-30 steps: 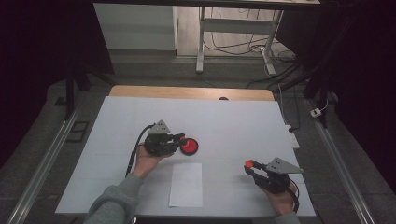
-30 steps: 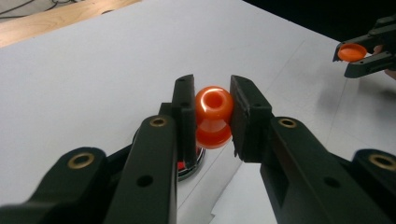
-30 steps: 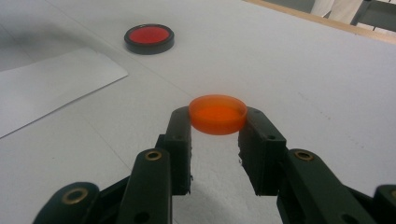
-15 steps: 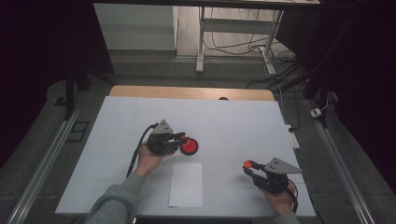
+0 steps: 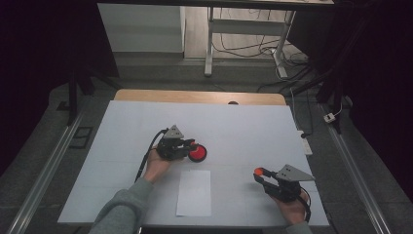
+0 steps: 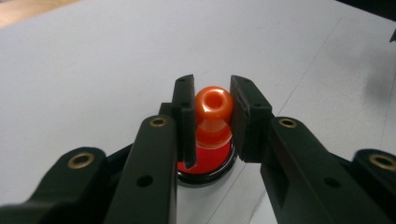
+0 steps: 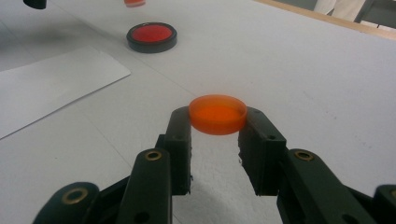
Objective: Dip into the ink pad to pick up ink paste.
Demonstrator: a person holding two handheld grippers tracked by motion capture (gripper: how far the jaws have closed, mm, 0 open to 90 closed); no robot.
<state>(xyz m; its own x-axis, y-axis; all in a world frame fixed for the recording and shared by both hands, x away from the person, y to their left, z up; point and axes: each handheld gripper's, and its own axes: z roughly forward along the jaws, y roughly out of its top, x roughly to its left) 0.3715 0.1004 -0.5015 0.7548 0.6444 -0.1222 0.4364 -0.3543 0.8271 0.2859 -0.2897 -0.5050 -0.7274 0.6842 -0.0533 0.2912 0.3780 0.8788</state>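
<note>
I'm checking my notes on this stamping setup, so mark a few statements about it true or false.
1. The left claw grips an orange knobbed stamp. True.
2. That stamp hangs above the red ink pad. True.
3. The right claw is empty. False: it is shut on an orange lid.
4. The white paper sheet lies under the ink pad. False: the sheet lies apart from the pad, nearer the person.
5. The lid sits on the ink pad. False: the pad is uncovered, and the right claw holds the lid away from it.
</note>
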